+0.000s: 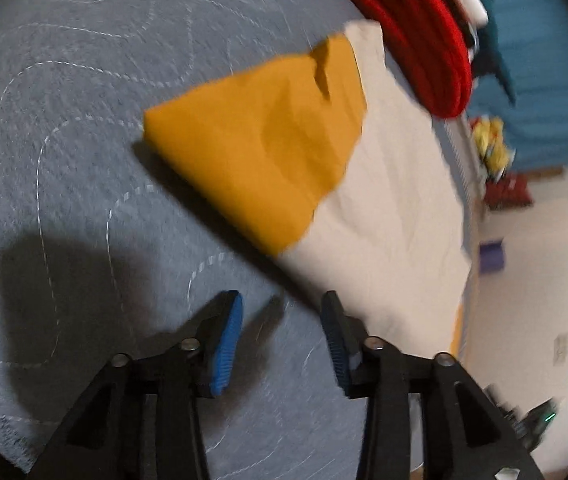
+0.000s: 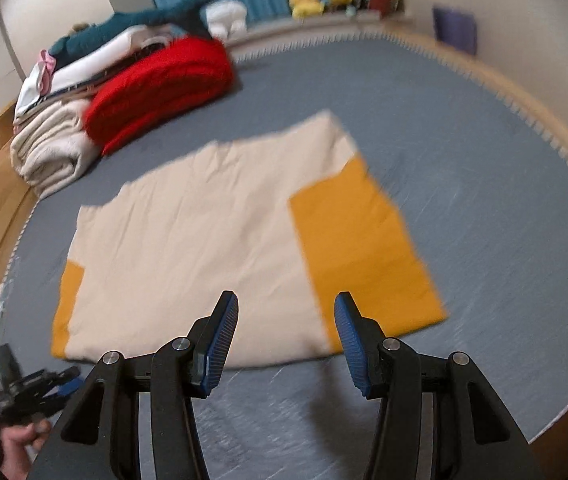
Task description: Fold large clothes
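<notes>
Hovering empty, jaws apart: left gripper (image 1: 282, 330) and right gripper (image 2: 286, 330), cream-and-mustard garment (image 2: 204, 248) at 12 o'clock, flat on the grey mattress (image 2: 484, 168)

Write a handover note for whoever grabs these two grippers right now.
Left gripper: open, holding nothing, above the grey bedcover near the garment's edge.
Right gripper: open, holding nothing, just short of the garment's near edge.
The cream and orange garment lies flat on the bedcover, one orange sleeve turned in over the body.
A stack of folded clothes sits at the far side.
Left: fold the other sleeve, fold the body, add it to the stack.
</notes>
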The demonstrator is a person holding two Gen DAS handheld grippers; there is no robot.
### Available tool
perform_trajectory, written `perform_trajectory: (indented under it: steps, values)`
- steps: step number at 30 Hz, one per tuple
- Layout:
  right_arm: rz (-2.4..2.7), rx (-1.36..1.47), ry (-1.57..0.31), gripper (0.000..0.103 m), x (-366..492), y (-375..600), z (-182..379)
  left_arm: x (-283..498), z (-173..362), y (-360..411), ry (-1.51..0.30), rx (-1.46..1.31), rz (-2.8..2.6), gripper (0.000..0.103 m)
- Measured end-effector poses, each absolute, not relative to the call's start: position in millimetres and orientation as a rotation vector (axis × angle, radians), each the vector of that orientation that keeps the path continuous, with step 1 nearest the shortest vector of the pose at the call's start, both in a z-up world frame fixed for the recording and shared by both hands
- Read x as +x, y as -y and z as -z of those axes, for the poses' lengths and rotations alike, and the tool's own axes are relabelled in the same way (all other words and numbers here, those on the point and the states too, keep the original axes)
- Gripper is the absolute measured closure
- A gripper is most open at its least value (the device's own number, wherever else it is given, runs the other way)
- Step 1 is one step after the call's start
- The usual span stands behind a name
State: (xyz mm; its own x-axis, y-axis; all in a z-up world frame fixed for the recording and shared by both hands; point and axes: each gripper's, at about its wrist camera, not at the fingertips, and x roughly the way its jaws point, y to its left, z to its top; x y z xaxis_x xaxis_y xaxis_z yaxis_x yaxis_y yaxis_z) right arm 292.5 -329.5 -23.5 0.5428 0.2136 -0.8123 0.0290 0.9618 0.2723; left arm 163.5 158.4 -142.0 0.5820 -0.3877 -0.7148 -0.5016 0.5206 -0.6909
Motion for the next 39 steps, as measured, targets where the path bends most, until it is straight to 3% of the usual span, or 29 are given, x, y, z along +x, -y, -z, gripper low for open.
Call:
perform_trajectory:
  steps: [2, 8, 14, 20, 21, 23, 26, 39]
  values:
    - [-0.13, 0.289, -1.033, 0.052, 295.8, 325.8, 34.7, 165.7, 143.2, -167.8, -0.951, -1.125, -0.1, 0.054]
    - [-0.143, 0.227, -1.035, 0.052, 305.8, 304.0, 42.1, 178.3, 160.4, -176.6, -0.879, -1.26, -0.121, 0.053]
    - [-0.18, 0.17, -1.024, 0.052, 308.0, 282.3, 36.1, 188.9, 166.6, -176.8, -0.803, -1.248, -0.12, 0.047]
    - [-0.232, 0.116, -1.009, 0.052, 307.2, 262.6, 32.8, 202.1, 165.4, -173.9, -0.743, -1.192, -0.149, 0.049]
    - [-0.24, 0.104, -1.005, 0.052, 307.3, 259.4, 32.5, 203.7, 164.9, -173.5, -0.742, -1.184, -0.154, 0.05]
    - [-0.256, 0.088, -1.0, 0.052, 307.9, 254.4, 32.9, 206.4, 165.2, -173.7, -0.758, -1.169, -0.164, 0.073]
    - [-0.279, 0.063, -0.995, 0.052, 309.0, 245.5, 34.1, 207.6, 162.5, -172.4, -0.786, -1.13, -0.158, 0.09]
    - [-0.507, -0.191, -0.882, 0.055, 298.5, 148.6, 37.6, 161.2, 53.7, -179.8, -0.757, -0.717, -0.309, 0.095]
